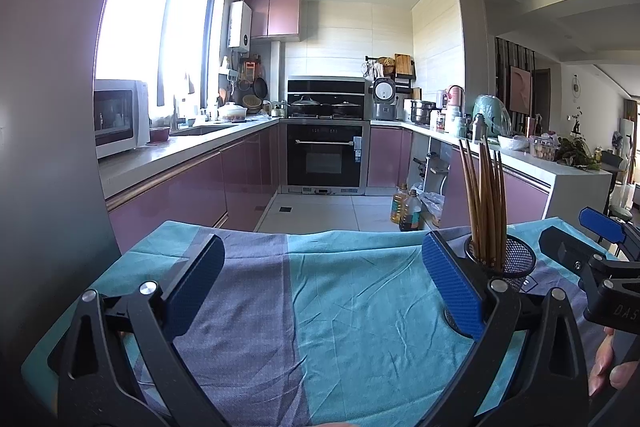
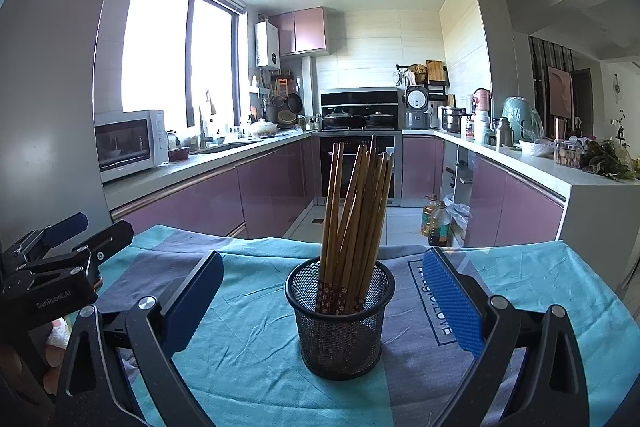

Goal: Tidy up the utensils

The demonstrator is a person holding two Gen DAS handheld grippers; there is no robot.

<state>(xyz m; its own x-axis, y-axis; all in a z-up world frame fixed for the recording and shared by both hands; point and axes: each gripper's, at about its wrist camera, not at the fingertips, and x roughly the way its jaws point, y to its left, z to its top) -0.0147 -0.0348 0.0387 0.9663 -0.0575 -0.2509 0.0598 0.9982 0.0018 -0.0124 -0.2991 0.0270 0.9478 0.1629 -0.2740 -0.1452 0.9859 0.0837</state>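
Note:
A black mesh cup (image 2: 340, 323) stands upright on a teal and purple tablecloth (image 2: 248, 347). Several brown wooden chopsticks (image 2: 356, 211) stand in it, tips up. My right gripper (image 2: 326, 301) is open and empty, its blue pads on either side of the cup and apart from it. In the left wrist view the cup (image 1: 508, 263) and chopsticks (image 1: 486, 203) stand just behind my right finger pad. My left gripper (image 1: 324, 287) is open and empty over bare cloth (image 1: 340, 307), left of the cup. The right gripper (image 1: 588, 243) shows at that view's right edge.
The table's far edge drops to a tiled kitchen floor (image 2: 400, 223). Purple cabinets, an oven (image 1: 326, 155) and counters lie beyond. Oil bottles (image 2: 436, 223) stand on the floor to the right. The left gripper (image 2: 60, 259) shows at the left of the right wrist view.

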